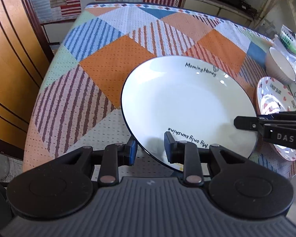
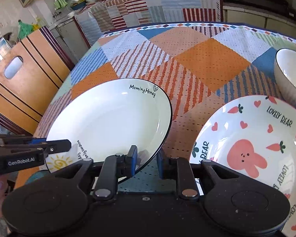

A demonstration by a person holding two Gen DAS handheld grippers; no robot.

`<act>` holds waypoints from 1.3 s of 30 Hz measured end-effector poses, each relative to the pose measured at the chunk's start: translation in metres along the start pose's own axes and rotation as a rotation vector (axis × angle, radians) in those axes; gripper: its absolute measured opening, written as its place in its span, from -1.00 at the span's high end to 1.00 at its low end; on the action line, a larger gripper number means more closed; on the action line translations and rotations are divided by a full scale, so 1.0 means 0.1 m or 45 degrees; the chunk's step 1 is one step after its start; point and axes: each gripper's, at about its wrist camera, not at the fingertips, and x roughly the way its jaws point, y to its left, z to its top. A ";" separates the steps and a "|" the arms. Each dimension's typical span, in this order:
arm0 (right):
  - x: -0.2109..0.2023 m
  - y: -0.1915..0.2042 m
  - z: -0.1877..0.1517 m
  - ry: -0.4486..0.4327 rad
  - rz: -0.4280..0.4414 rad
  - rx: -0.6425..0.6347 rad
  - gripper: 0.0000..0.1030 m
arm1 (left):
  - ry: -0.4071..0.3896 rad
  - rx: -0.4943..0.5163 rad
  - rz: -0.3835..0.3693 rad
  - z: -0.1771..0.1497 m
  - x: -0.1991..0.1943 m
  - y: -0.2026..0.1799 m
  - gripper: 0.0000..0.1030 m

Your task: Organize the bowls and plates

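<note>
left wrist: left gripper [image 1: 150,150] and right gripper [image 2: 147,159] straddle white plate's [image 1: 187,102] rim

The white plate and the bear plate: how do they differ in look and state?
The white plate is plain with a thin dark rim and black writing; the bear plate carries a pink bear, hearts and carrots. The white plate has both grippers, left and right, at its edge; the bear plate has none on it. Both are round, empty and lie on the cloth.
</note>
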 end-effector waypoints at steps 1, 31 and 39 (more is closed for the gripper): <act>0.02 0.04 -0.01 0.000 -0.046 -0.024 0.47 | 0.020 0.000 -0.005 0.01 0.02 0.00 0.47; -1.32 0.79 -0.48 -0.146 0.018 -0.276 -0.03 | 0.087 0.225 0.006 -0.23 -1.04 -0.12 0.20; -1.55 0.99 -1.01 -0.125 0.122 -0.284 -0.04 | 0.115 0.289 -0.013 -0.58 -1.36 -0.09 0.11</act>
